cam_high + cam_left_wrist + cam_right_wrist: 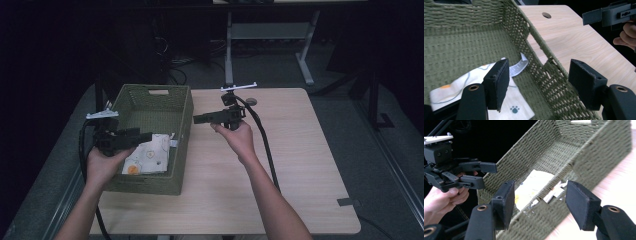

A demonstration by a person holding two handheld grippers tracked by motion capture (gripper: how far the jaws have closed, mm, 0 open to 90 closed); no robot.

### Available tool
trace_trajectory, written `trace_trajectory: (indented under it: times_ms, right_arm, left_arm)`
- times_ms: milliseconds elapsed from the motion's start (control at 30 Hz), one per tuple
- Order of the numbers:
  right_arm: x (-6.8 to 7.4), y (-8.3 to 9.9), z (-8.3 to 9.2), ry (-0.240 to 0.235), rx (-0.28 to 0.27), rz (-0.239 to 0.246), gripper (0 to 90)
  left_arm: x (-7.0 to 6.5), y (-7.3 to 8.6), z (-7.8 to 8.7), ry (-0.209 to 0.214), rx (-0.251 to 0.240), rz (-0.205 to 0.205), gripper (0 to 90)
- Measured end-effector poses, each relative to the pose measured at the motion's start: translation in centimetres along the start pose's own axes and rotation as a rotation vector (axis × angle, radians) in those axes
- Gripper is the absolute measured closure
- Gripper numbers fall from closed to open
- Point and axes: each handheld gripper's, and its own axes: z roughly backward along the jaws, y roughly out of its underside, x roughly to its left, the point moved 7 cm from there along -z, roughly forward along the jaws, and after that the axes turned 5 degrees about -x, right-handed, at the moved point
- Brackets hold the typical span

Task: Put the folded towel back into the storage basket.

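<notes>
Both grippers stand wide with nothing between their pads: the left gripper [142, 136] hovers above the near left part of the green woven basket [186, 107], and the right gripper [200, 119] is held over the wooden surface [300, 150] just beside the basket's right wall. A folded white cloth [147, 155] lies flat on the basket floor, close against that right wall, with a small white care tag [518, 66] sticking out from its edge.

Judging by its look, the cloth is light, soft and limp; it would sag and unfold if lifted by one corner, so a pinch across a folded edge, or one gripper on each of two corners, seems the safer hold. It is not fragile, but thin fabric can slip from smooth pads unless several layers are caught together. Its place against the wall leaves little room on that side.

Printed on the cloth are a dark paw mark, orange spots and thin curved lines. Fine print on the tag is too small to read, and no brand shows
</notes>
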Motion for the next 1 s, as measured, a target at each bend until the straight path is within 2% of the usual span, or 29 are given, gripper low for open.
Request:
trace_trajectory:
  times_ms: [500, 600, 1000]
  right_arm:
    - [-2.5, 1.0, 4.4, 0.043, -0.009, -0.013, 33.2]
    - [-3.3, 1.4, 5.7, 0.048, -0.017, -0.029, 32.0]
    - [-5.3, 2.5, 8.9, 0.062, -0.052, -0.076, 31.3]
  left_arm:
    - [-3.8, -0.3, -2.7, 0.031, 0.007, -0.033, 30.1]
    - [-4.6, -0.3, -3.3, 0.04, 0.009, -0.043, 30.1]
    - [-7.0, -0.2, -5.3, 0.068, 0.023, -0.055, 30.0]
